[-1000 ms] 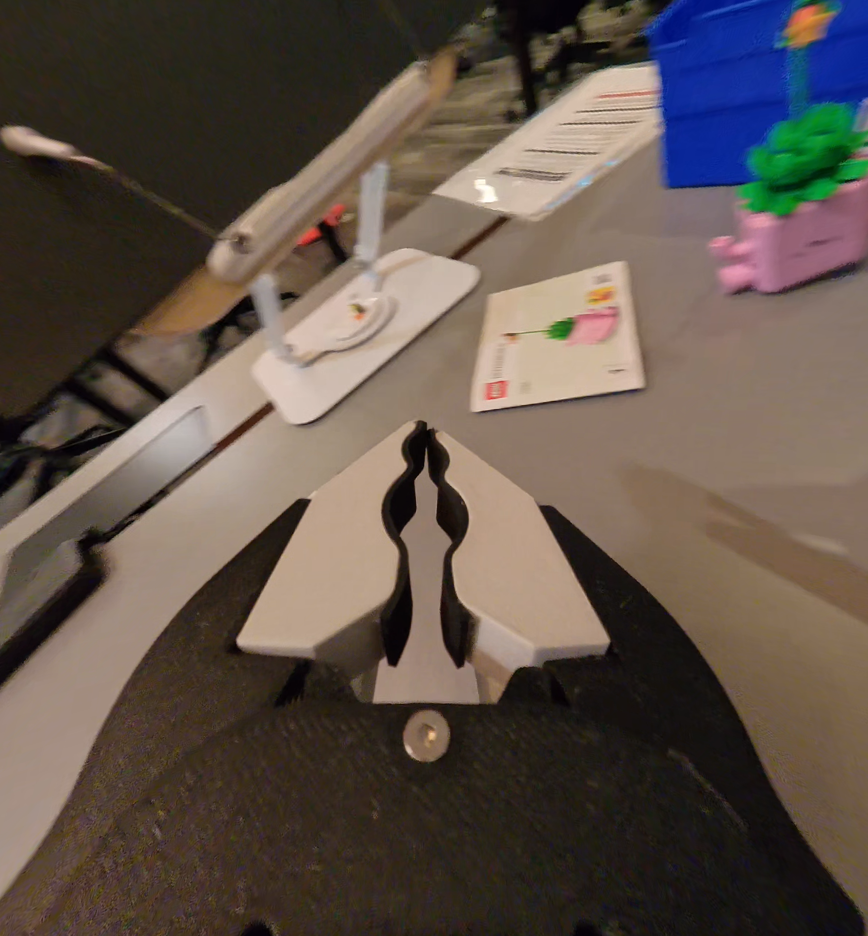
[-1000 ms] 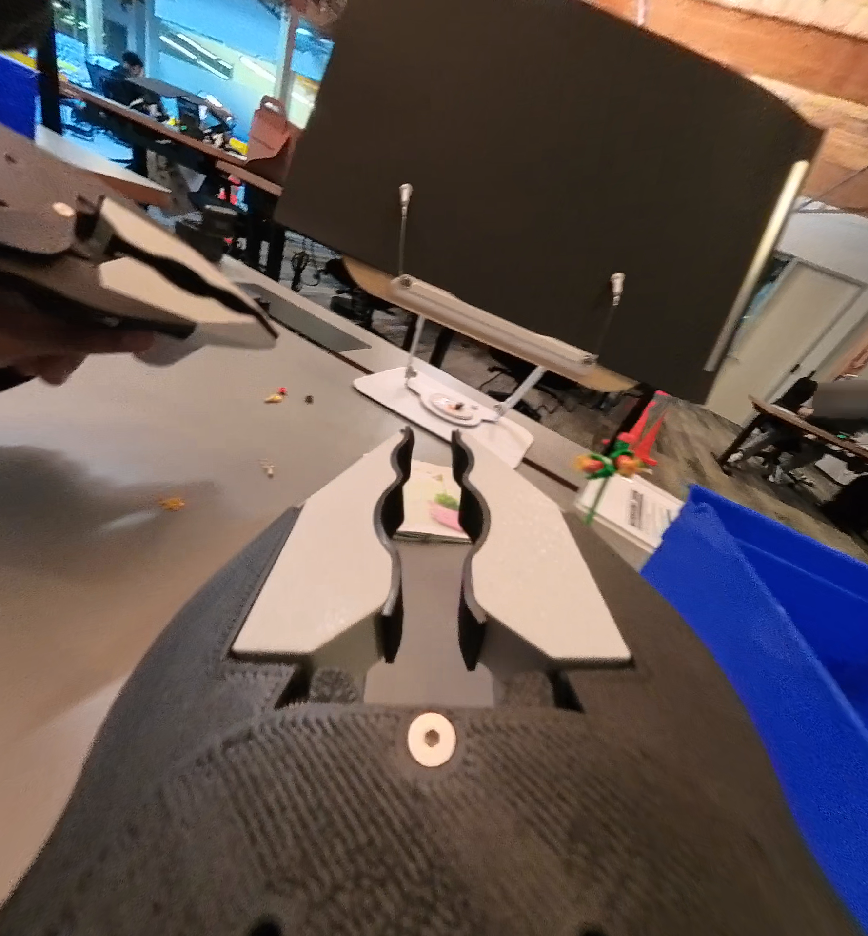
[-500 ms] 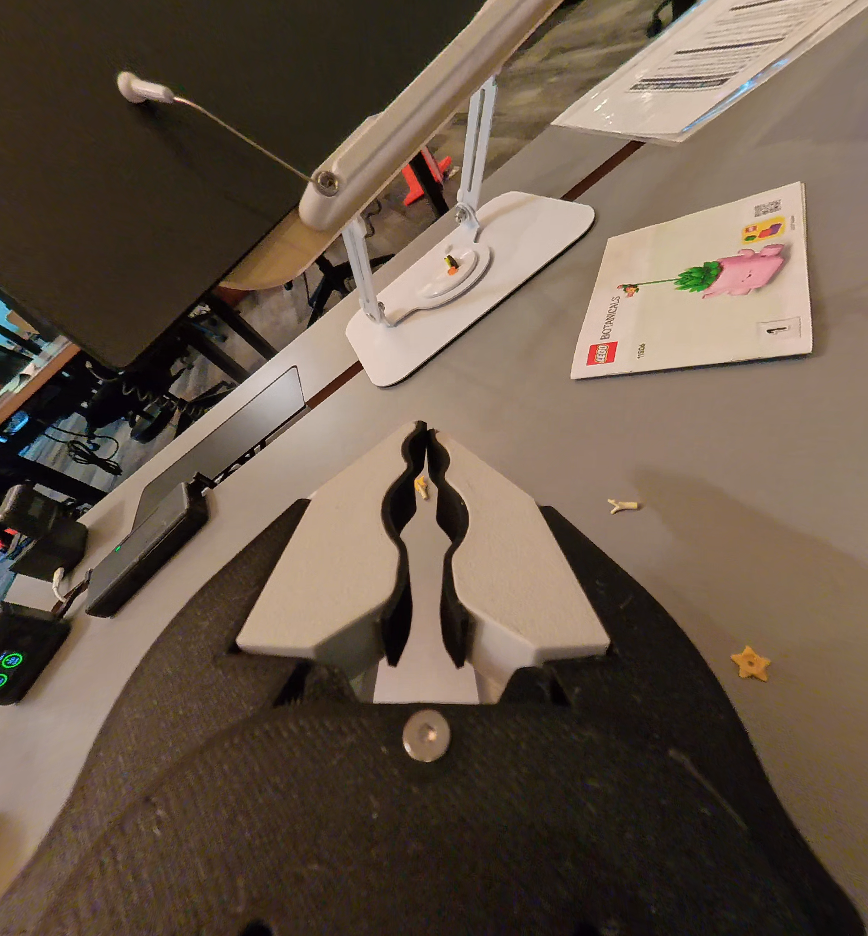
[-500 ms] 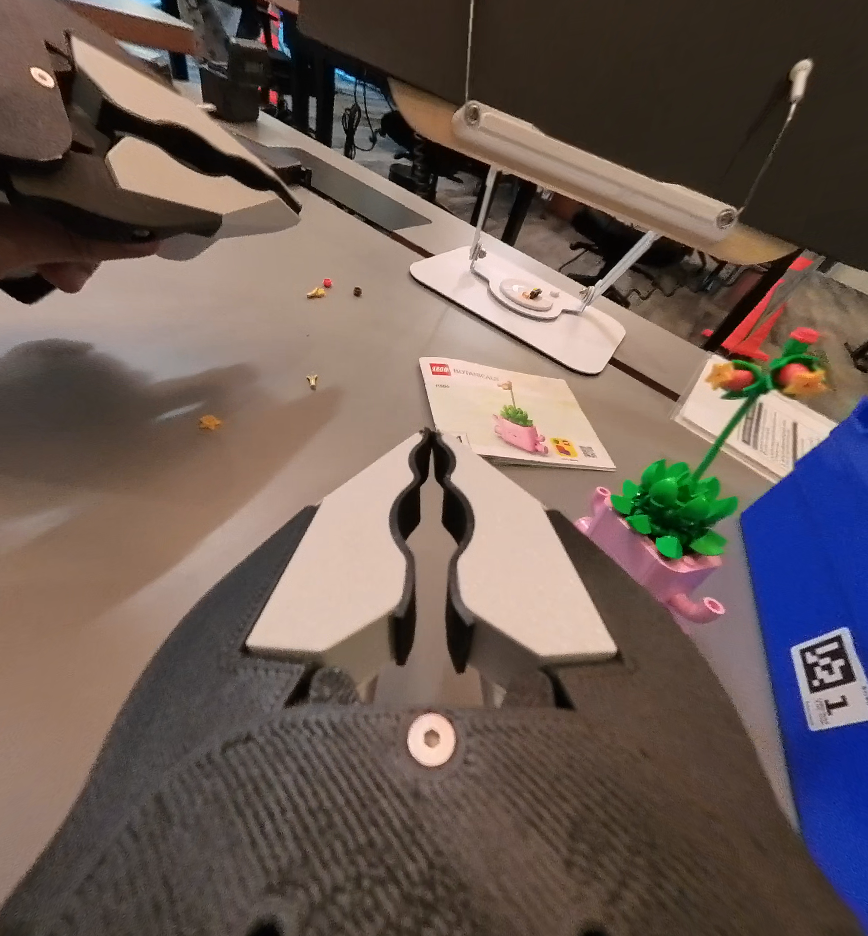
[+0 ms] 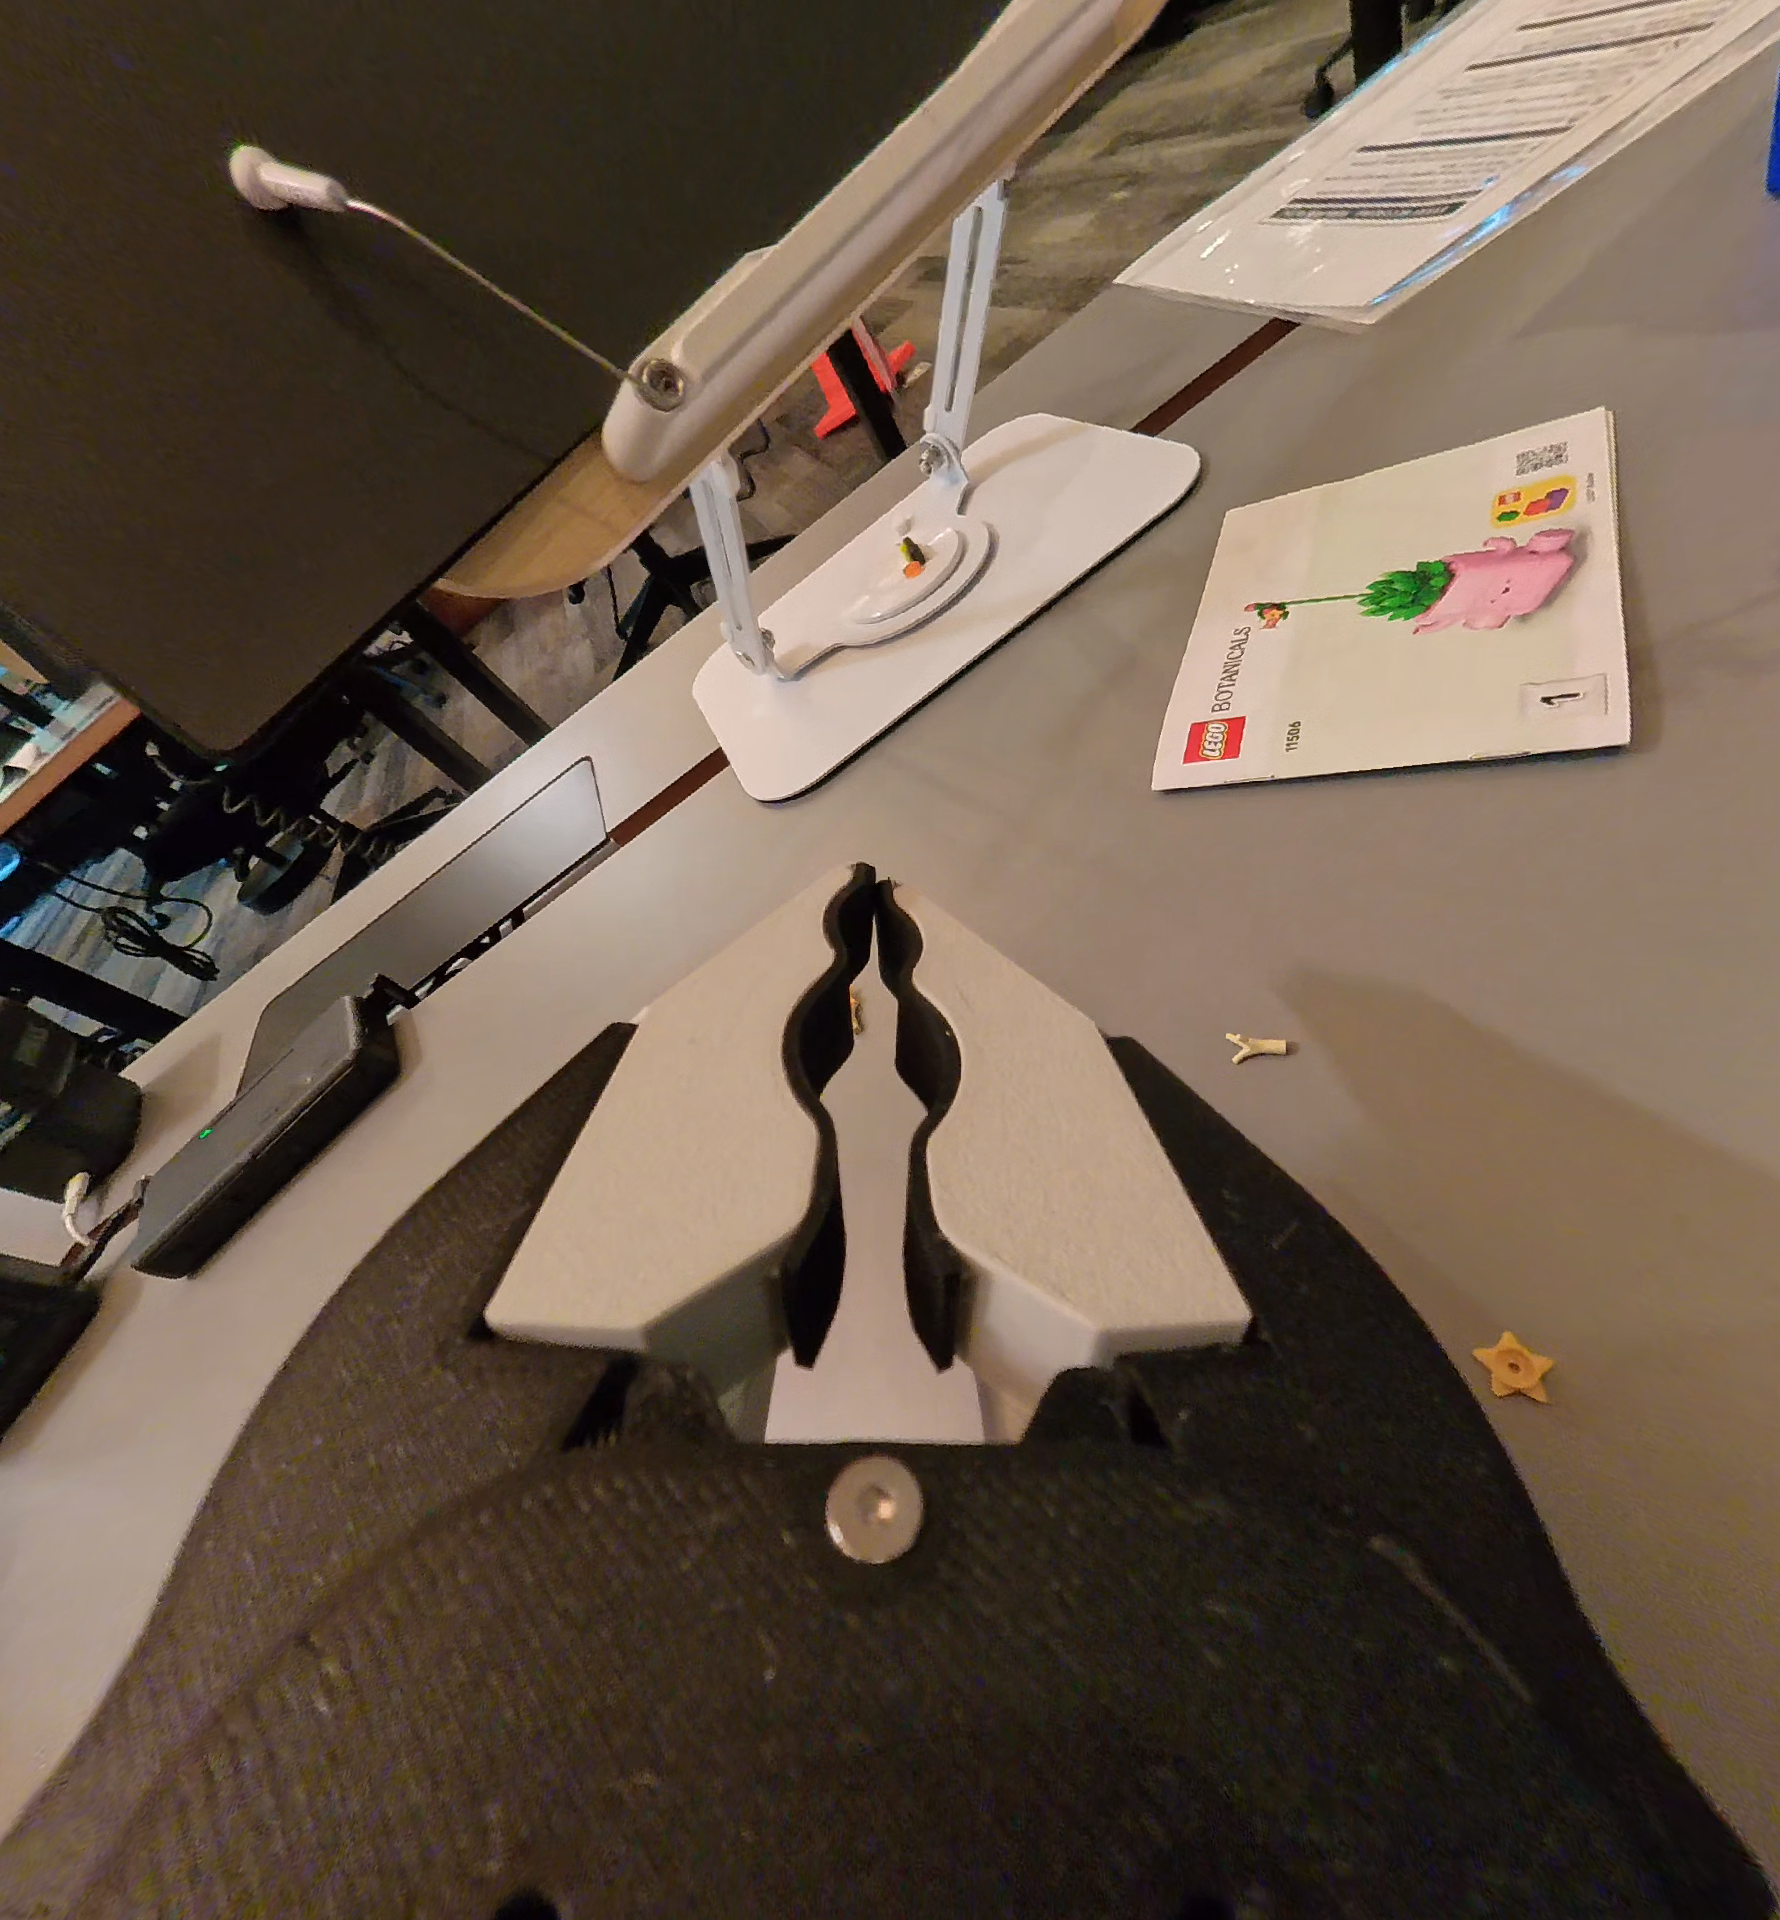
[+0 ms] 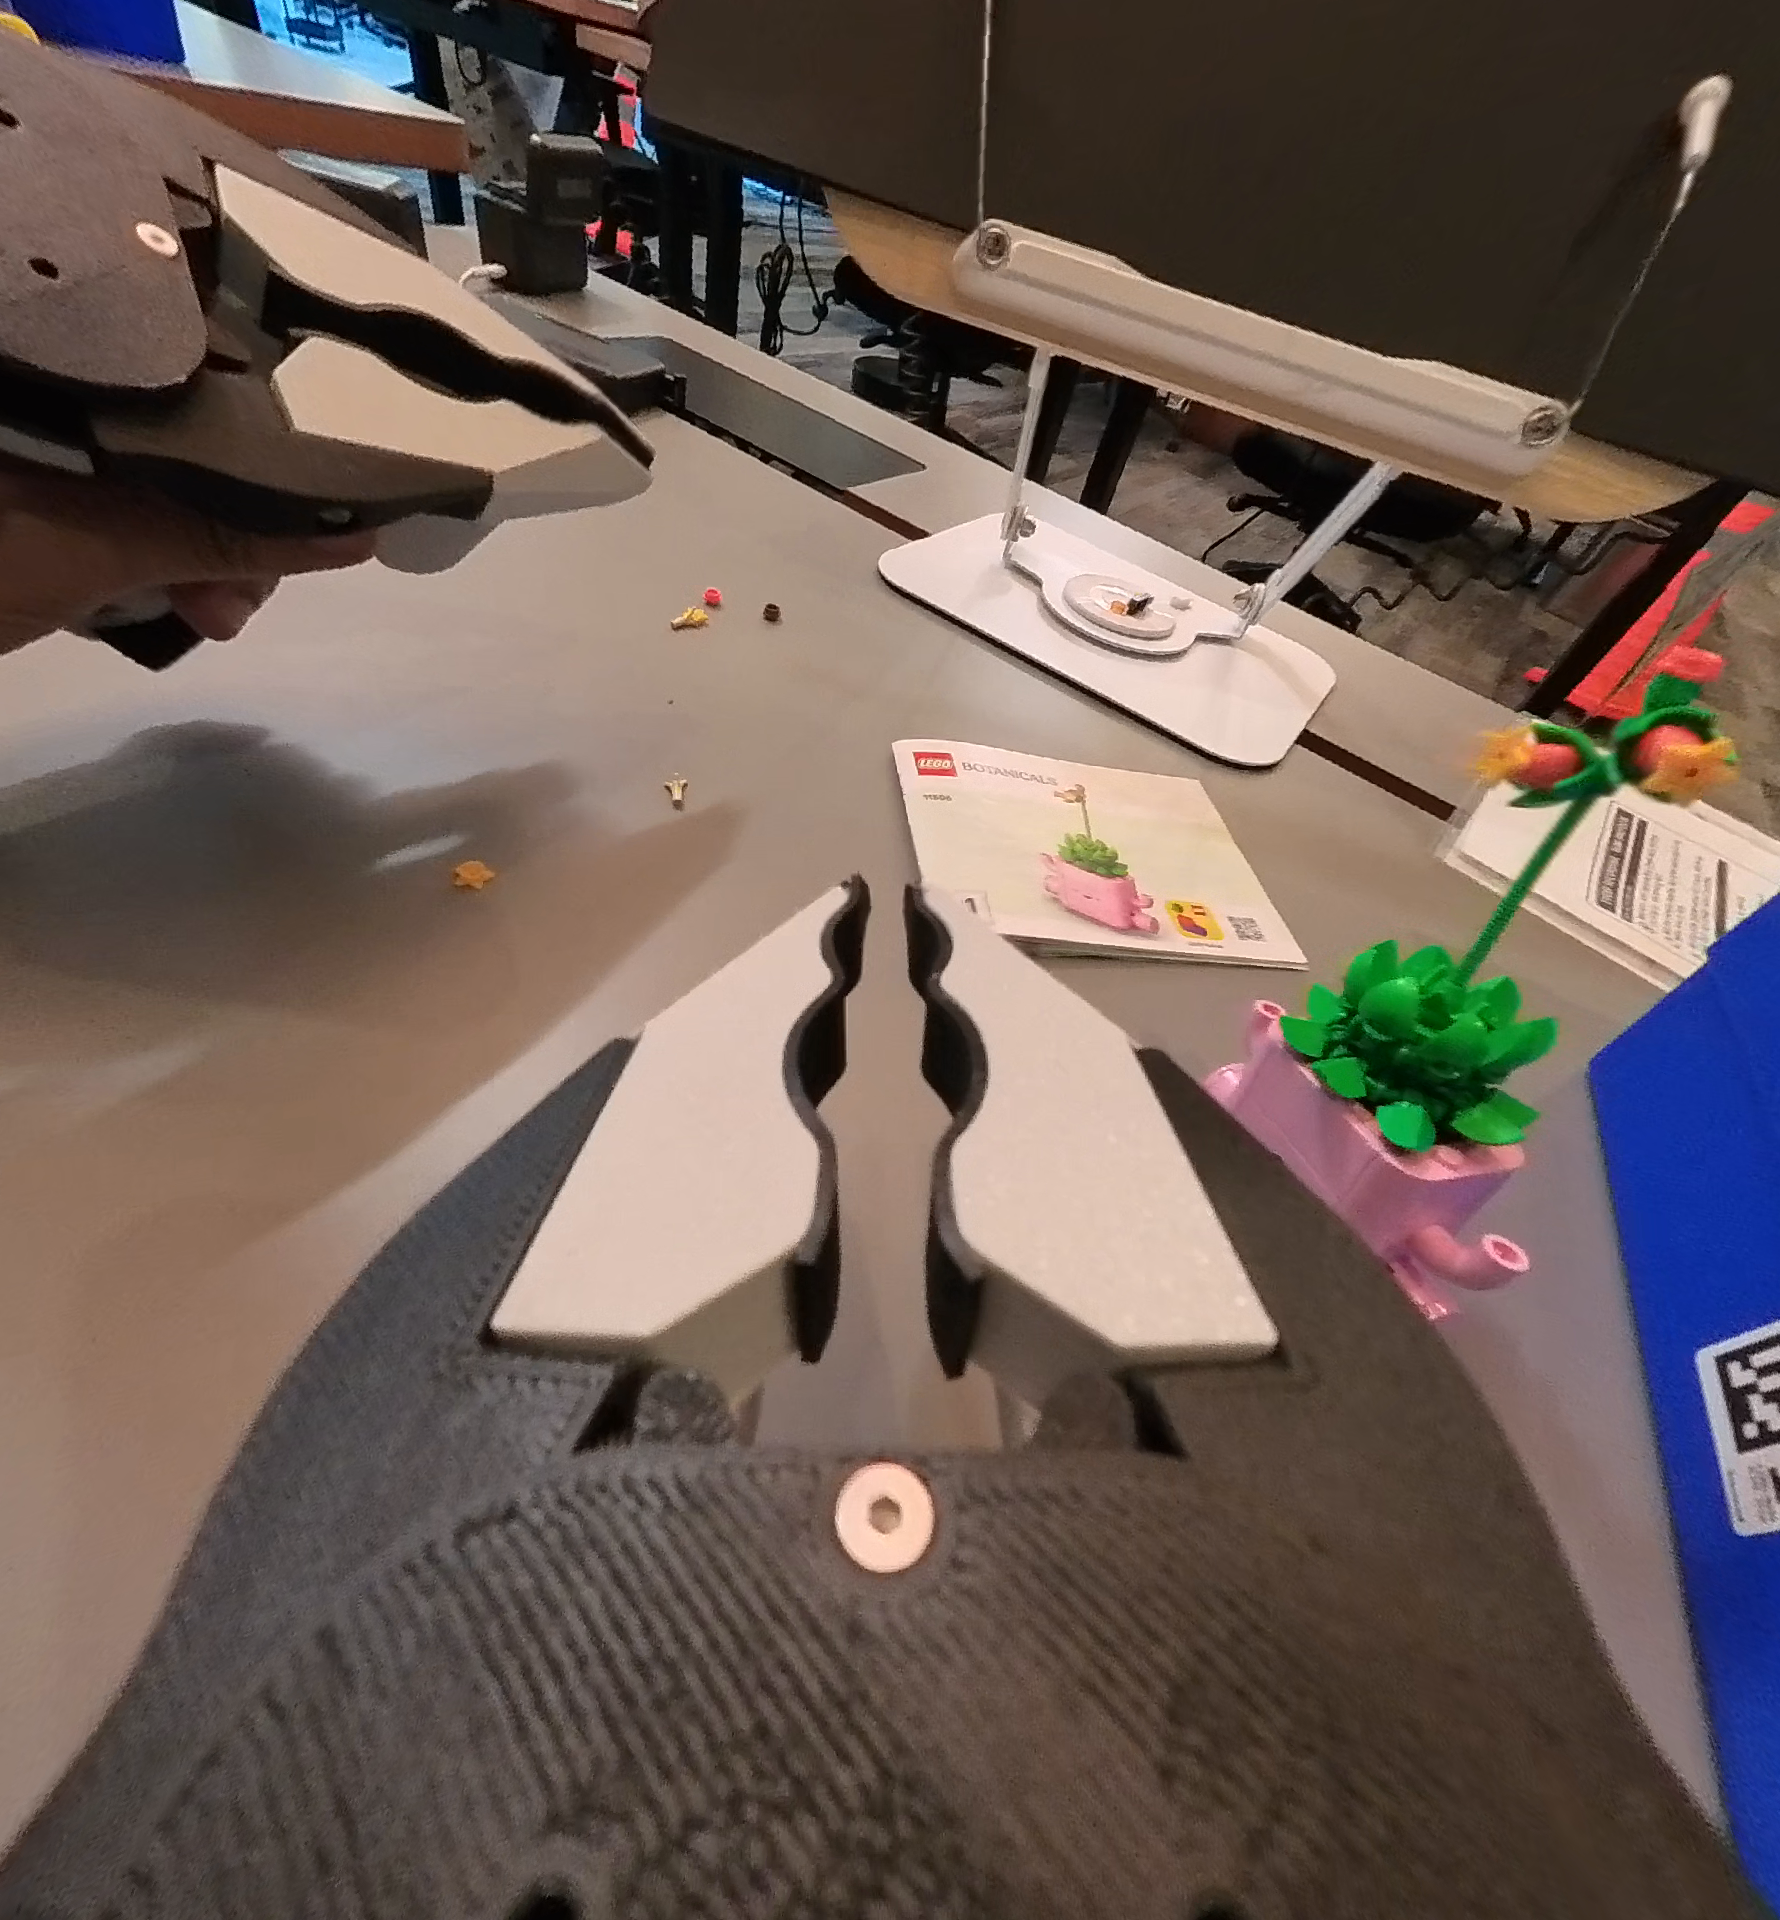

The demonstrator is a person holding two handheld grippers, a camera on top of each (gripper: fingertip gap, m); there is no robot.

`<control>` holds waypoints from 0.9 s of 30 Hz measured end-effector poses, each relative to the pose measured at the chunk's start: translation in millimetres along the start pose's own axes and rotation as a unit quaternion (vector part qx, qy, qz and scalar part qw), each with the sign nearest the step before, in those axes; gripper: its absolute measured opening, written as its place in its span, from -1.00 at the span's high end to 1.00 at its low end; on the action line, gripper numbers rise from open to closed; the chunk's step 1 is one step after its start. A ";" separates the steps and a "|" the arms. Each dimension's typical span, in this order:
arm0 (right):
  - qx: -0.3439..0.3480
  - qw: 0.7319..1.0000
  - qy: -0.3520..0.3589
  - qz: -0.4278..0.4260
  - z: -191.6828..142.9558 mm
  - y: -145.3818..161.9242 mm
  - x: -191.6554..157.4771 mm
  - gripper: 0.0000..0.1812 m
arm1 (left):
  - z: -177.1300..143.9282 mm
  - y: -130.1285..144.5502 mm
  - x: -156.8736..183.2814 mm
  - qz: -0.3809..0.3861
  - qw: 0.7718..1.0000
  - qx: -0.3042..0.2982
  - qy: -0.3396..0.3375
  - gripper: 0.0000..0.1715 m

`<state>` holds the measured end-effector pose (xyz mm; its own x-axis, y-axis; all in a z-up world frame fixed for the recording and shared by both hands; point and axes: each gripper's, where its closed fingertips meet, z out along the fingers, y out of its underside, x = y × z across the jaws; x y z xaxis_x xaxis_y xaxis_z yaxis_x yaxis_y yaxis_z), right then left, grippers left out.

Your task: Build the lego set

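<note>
Left tool (image 5: pixel 873 883) tips pressed together, empty; right tool (image 6: pixel 878 896) slightly parted. Beside the printed instruction booklet (image 6: pixel 1083 852) — glossy, rectangular — stands the pink-potted brick succulent (image 6: pixel 1405 1070) on the grey surface (image 6: pixel 346 1039).

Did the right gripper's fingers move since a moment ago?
Yes. The right gripper has parted slightly; half a second ago its fingertips touched. It also moved nearer the instruction booklet.

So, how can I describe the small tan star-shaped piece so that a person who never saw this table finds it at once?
Start from the white instruction booklet lying flat on the grey table, then look toward the left gripper, into its shadow. The small tan star-shaped piece lies flat there, alone. The other loose pieces lie farther back; only this one is a flat star.
</note>
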<state>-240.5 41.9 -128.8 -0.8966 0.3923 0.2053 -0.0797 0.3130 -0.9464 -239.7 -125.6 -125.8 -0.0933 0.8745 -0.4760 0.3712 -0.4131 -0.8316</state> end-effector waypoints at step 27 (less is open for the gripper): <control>-0.008 1.000 -0.012 -0.010 0.9 2.5 -5.2 0.91 | 1.9 9.8 -19.8 -0.242 0.966 0.015 0.090 0.73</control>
<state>-236.5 39.9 -132.4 -0.9050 0.3658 0.2173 -0.0899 0.3348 -0.9380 -236.0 -147.4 -125.1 -0.0870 0.9959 0.0265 0.2967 0.0513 -0.9536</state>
